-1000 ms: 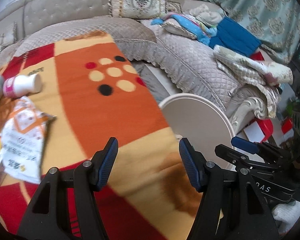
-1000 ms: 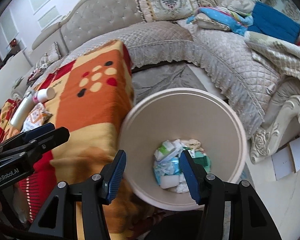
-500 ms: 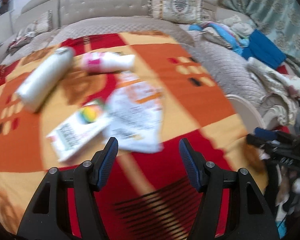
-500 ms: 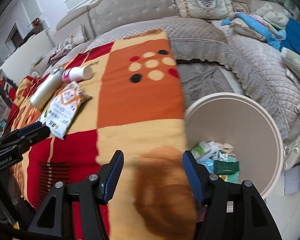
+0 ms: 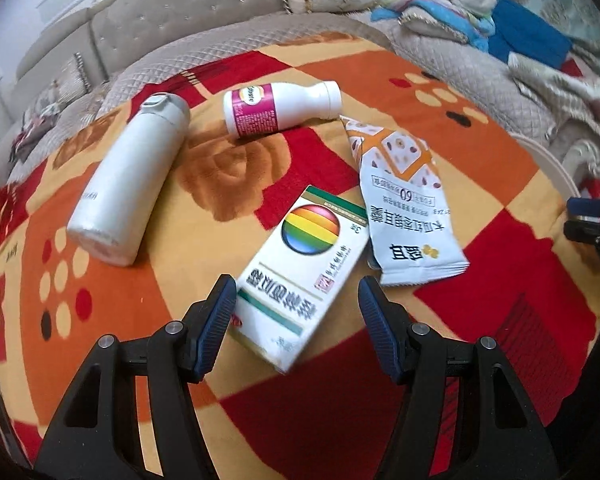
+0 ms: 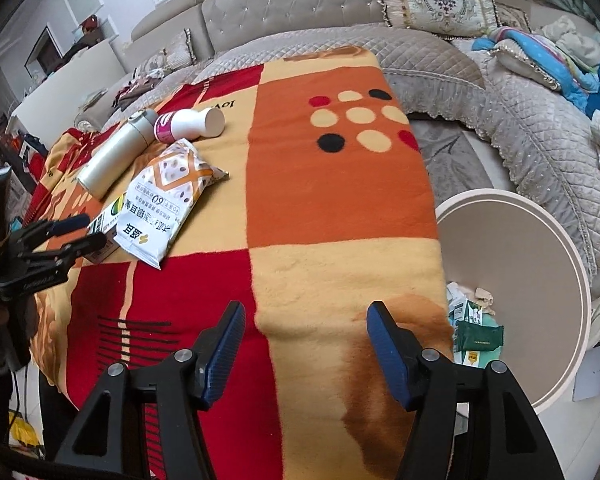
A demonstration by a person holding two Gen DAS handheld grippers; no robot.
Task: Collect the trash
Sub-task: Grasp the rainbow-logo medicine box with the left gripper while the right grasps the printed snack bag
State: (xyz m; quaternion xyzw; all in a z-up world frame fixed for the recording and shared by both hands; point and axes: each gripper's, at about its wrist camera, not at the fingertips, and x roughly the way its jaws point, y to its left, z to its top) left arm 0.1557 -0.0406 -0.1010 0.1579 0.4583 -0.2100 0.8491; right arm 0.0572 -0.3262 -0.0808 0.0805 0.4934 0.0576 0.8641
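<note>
Trash on patterned blanket [image 5: 480, 184]: box [image 5: 300, 272] between spread jaws of left gripper [image 5: 296, 322], untouched; snack packet [image 5: 404, 208] overlapping box edge; pink-label bottle [image 5: 276, 108], white flask [image 5: 128, 180] beyond. Right gripper [image 6: 304, 350] spread, empty, beside bin [image 6: 540, 264].

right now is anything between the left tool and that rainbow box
Nothing visible. The left tool hangs open just above the near end of the rainbow box, with only the blanket around it.

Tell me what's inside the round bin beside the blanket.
The bin holds a heap of discarded packaging: a dark green packet and white and pale cartons. The blanket's edge hides the heap's left part, and anything underneath is covered.
</note>
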